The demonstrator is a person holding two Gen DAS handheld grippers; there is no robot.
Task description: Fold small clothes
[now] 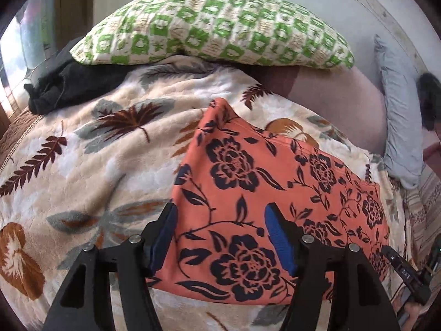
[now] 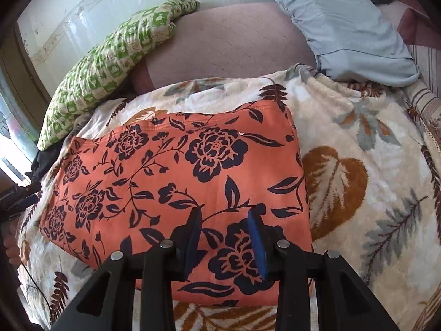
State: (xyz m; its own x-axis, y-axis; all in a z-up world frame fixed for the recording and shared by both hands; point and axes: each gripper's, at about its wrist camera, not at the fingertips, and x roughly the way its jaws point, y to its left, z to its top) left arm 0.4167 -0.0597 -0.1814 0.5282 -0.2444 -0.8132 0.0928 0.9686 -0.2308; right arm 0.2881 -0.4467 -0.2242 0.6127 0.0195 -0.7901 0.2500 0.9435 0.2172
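An orange garment with dark blue flowers (image 1: 248,182) lies folded flat on a cream leaf-print blanket (image 1: 91,149). My left gripper (image 1: 220,215) is open, its blue pads just above the garment's near left part, holding nothing. In the right wrist view the same garment (image 2: 171,171) lies as a rough rectangle. My right gripper (image 2: 226,218) is open over the garment's near right part, with nothing between its pads. The right gripper's black body shows at the lower right edge of the left wrist view (image 1: 408,273).
A green-and-white checked pillow (image 1: 215,27) lies at the head of the bed. Dark clothing (image 1: 66,85) is bunched at the far left. A pale blue pillow (image 2: 344,24) lies at the right. A mauve sheet (image 2: 228,47) is bare behind the blanket (image 2: 372,151).
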